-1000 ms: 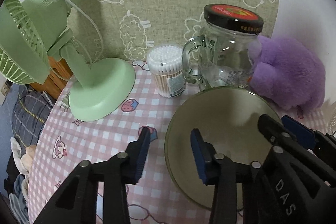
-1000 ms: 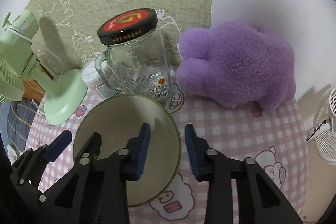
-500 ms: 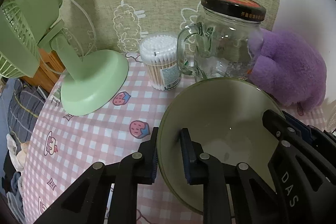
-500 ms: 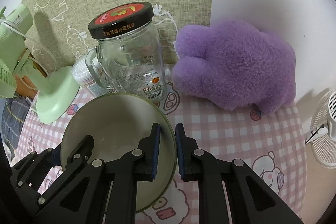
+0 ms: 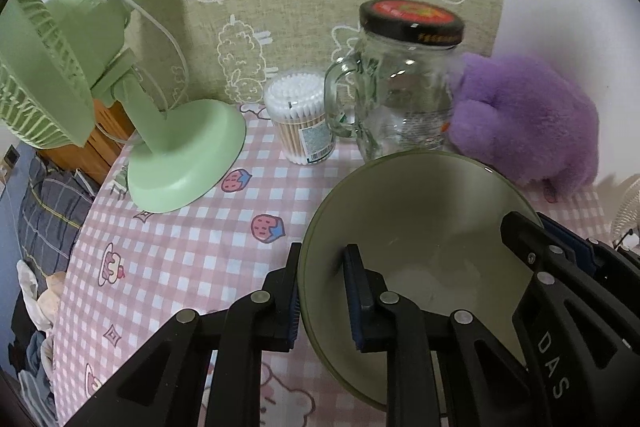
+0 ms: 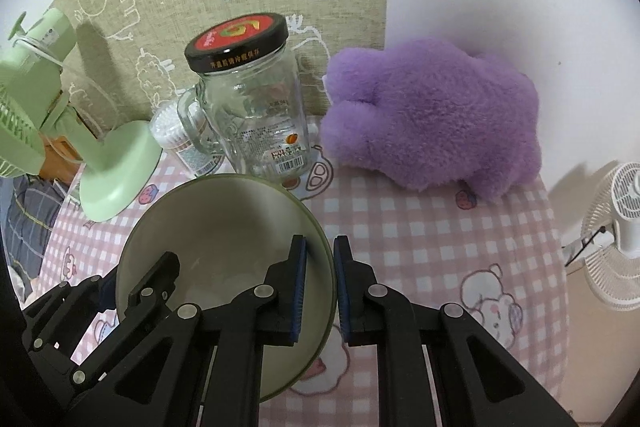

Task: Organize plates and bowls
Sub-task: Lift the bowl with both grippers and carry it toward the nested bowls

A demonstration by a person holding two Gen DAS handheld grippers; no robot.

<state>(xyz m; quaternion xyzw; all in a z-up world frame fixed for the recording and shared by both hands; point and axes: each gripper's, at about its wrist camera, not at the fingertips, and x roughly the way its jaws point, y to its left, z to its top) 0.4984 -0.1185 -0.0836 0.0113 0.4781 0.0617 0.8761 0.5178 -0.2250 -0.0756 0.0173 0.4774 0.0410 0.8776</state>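
While both grippers clamp its rim, green bowl (image 5: 420, 227) empty, lidded jar (image 5: 404, 87) empty.

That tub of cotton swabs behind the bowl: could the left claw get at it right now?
Probably not as things stand. The left claw is shut on the green bowl's rim, as is the right claw, so it isn't free. The cotton swab tub itself stands unblocked on the bare tablecloth.

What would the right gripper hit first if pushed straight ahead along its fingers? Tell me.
The right gripper is shut on the rim of the green bowl. Beyond its tips lies bare checked tablecloth, which it would probably reach first; the glass jar and purple plush toy stand farther back, though depth is unclear.
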